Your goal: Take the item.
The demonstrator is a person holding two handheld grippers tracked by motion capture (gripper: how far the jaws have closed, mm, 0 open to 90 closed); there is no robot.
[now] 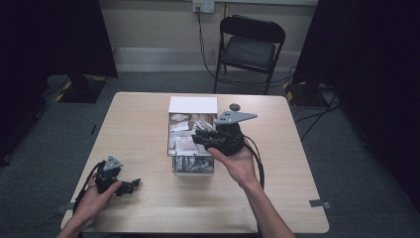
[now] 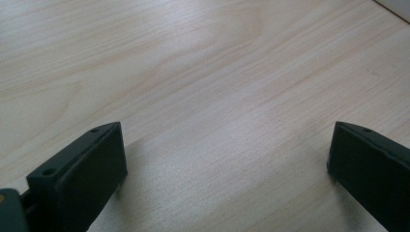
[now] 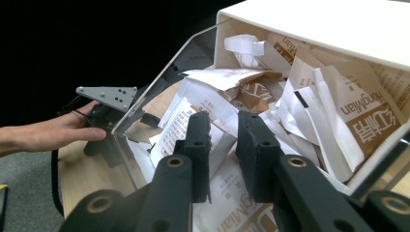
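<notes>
Right claw (image 3: 223,150) — held over the clear-walled box (image 1: 192,166) at mid-counter, jaws drawn close with a narrow gap left between them; in the right gripper view a white-and-brown sachet (image 3: 193,128) is seen just behind and below the tips, but whether anything is pinched cannot be told. Its grey three-cornered plate is seen on top in the high view, the right hand (image 1: 237,161) cupped under the body.

Box contents: a loose heap of paper sachets (image 3: 338,113), white with brown print, piled against the white back wall (image 3: 309,24); some lie flat, some stand on edge.

Left claw (image 2: 227,164) — jaws set wide apart, nothing between them; it is laid low over bare wood near the front left corner of the counter (image 1: 143,129), well apart from the box, and is gripped by the left hand (image 1: 94,198).

Beyond the counter: a small dark round item (image 1: 234,106) near the far edge, a black folding chair (image 1: 250,49) against the wall.
</notes>
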